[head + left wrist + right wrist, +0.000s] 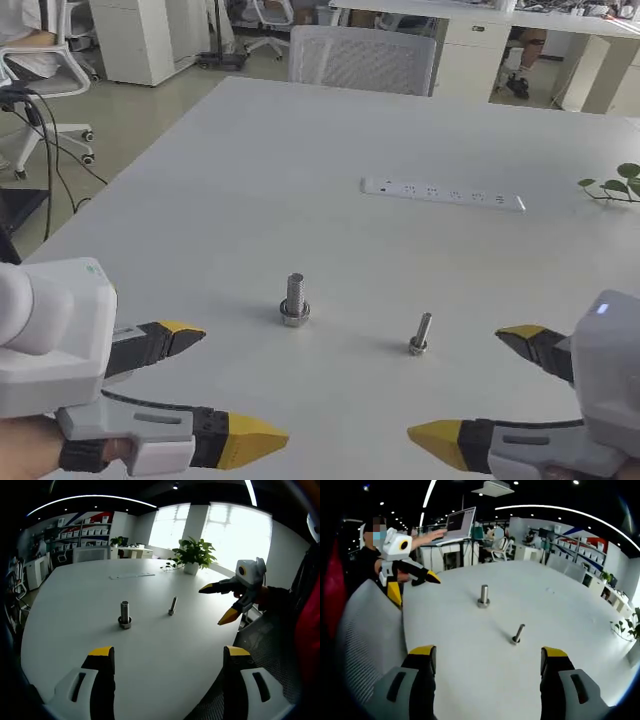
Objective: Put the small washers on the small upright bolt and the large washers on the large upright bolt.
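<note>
Two hand-held grippers, jaws wide and empty, low over a white table (300, 180) with two standing bolts.
Head view: left gripper (246, 385) at lower left of frame, yellow-tipped jaws spread far apart, nothing between them. Right gripper (452, 384) at lower right, jaws equally wide, nothing held. Large upright bolt (294, 300) stands just left of frame centre. Small upright bolt (421, 333) stands to its right and slightly lower in frame, leaning a little; the two are apart. Each bolt has a wider collar at its foot, and whether that is the bolt head or washers cannot be told. Both bolts lie between and above the jaw tips, touched by neither gripper. White power strip (443, 193) lies flat in the upper right. Green plant (615, 185) sits at the right edge. Mesh chair (362, 58) stands at the table's far side, top centre.
</note>
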The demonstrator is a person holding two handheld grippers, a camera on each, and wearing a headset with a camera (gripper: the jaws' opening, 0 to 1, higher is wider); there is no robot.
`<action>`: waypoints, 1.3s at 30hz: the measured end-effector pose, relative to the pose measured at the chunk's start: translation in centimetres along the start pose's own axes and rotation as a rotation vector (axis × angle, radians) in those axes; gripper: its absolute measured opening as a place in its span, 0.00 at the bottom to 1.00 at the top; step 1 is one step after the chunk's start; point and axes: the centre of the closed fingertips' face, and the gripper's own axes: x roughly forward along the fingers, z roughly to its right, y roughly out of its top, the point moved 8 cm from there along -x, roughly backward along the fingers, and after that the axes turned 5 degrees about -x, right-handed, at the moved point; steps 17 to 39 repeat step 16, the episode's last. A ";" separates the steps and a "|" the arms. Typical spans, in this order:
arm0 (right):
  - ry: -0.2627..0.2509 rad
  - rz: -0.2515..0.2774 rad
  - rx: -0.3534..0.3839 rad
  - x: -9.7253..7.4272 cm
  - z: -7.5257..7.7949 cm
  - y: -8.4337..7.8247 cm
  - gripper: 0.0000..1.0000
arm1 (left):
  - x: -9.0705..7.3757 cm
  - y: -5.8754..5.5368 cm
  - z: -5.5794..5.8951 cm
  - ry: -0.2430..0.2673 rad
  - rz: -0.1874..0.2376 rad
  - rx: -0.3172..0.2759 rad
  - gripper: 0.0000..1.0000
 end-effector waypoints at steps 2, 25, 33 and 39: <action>-0.005 0.000 -0.002 0.0 0.0 0.0 0.87 | 0.0 0.0 0.0 0.004 0.000 0.003 0.90; -0.008 -0.004 0.011 -0.1 0.1 -0.4 0.87 | 0.3 -0.2 0.1 0.005 -0.010 0.002 0.90; -0.008 -0.004 0.011 -0.1 0.1 -0.4 0.87 | 0.3 -0.2 0.1 0.005 -0.010 0.002 0.90; -0.008 -0.004 0.011 -0.1 0.1 -0.4 0.87 | 0.3 -0.2 0.1 0.005 -0.010 0.002 0.90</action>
